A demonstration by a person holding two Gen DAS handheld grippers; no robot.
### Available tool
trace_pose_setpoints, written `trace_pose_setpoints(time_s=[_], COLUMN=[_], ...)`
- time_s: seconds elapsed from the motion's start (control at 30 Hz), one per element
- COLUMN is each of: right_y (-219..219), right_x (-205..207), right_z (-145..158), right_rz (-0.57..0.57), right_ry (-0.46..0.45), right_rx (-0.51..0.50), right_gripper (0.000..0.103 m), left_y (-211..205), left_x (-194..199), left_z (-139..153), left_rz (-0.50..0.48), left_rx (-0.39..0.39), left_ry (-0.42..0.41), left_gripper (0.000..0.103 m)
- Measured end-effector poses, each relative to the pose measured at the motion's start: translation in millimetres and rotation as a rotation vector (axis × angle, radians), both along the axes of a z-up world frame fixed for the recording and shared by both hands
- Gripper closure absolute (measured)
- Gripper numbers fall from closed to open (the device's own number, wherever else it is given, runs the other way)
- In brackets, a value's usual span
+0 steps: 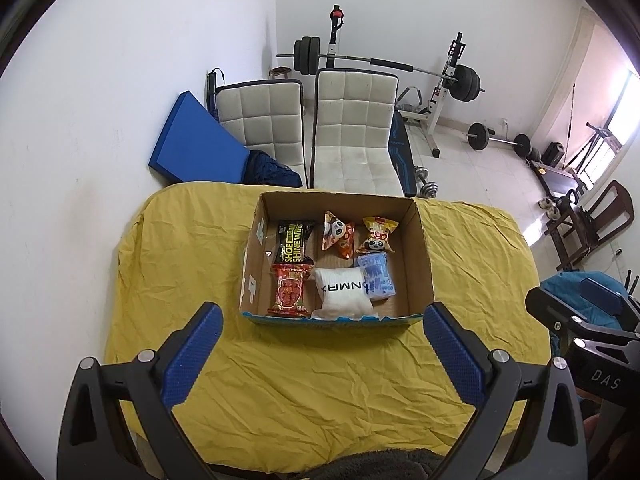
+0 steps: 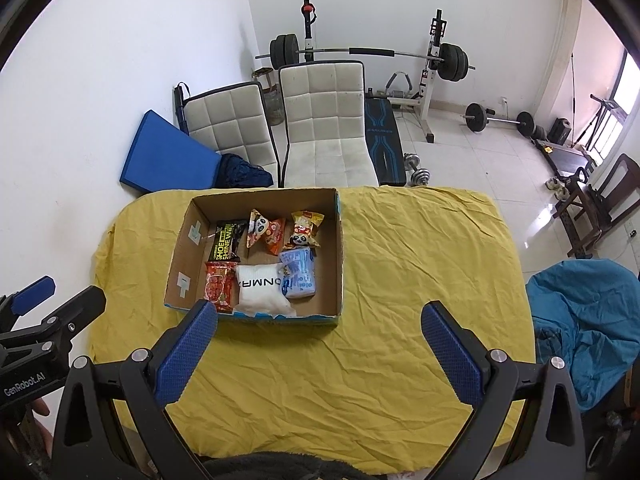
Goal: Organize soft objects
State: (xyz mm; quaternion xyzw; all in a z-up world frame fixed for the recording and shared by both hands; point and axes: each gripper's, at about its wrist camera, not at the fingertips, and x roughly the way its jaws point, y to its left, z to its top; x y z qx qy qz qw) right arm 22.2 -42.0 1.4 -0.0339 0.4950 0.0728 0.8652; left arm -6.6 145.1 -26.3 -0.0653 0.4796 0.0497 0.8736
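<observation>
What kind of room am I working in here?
Probably a home gym or spare room: a barbell on a rack, a weight bench, and a table under a yellow cloth holding the cardboard box.

Both fisheye views look forward and steeply down from above the near edge of a table draped in wrinkled yellow cloth (image 1: 340, 380), each framed by its own pair of blue-padded black fingers at the bottom.

From the left wrist, the open brown cardboard box (image 1: 422, 240) sits straight ahead of the jaws, centred between them. From the right wrist, the same box (image 2: 340, 256) lies ahead and left of the jaws, past the left fingertip.

Both share the box, the cloth, two white padded chairs (image 2: 324, 120) and a barbell rack (image 1: 444, 76) beyond. Each view catches the other gripper at its edge.
</observation>
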Motion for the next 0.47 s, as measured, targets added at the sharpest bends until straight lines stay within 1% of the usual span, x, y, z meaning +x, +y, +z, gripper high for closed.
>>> trace_pose_setpoints(time_s=[0.3,0.47], right_y=[0.4,0.1], right_x=[0.5,2.0], right_z=[-4.3,-7.1], right_rz=[0.0,-0.004], right_ry=[0.01,0.014], right_rx=[-0.001,0.0], right_gripper=[0.0,0.0], left_y=[2.3,0.8], left_x=[0.5,1.5], left_z=[-2.4,-3.0], left_rz=[0.007,0.006], left_rx=[0.005,0.022], left_ry=[0.011,0.009], left_gripper=[0.0,0.0])
